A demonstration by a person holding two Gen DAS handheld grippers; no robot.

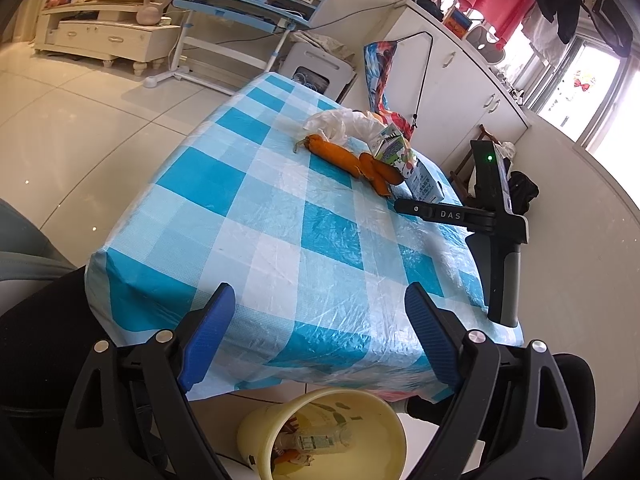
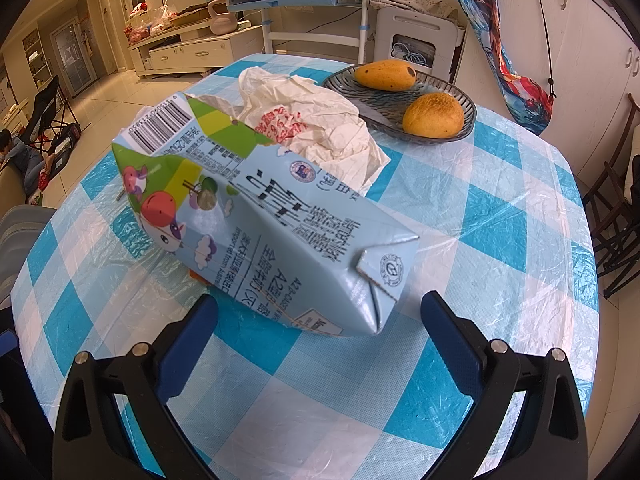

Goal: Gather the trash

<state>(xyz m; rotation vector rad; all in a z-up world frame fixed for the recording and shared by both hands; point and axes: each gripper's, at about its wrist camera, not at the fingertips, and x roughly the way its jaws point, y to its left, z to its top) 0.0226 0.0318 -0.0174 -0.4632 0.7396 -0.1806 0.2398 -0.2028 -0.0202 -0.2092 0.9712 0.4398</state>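
So the blue-and-white checked plastic tablecloth (image 1: 280, 216) fills the middle of both views, wrinkly and shiny. In the left wrist view, a pale yellow round plastic bin (image 1: 320, 436) sits at the bottom centre, down below the table edge, with a clear plastic bottle (image 1: 320, 440) and some other bits already lying inside.

Centre of the right wrist view is the light blue milk carton (image 2: 256, 216), crushed at its top end, lying on its side and propped up off the cloth. Right behind it, touching, is a crumpled white plastic bag with red print (image 2: 316, 120). Upper right there's a dark ribbed glass dish (image 2: 468, 116) with two yellow-orange mangoes (image 2: 432, 115) in it.

The left view also shows orange carrots (image 1: 352, 160) next to the carton, upper centre.

The right gripper (image 2: 320, 312) is spread wide, the carton's near corner sitting between the blue pads (image 2: 188, 344) but not pinched. The left gripper (image 1: 320, 300) is spread wide too, nothing in it, over the near table edge.
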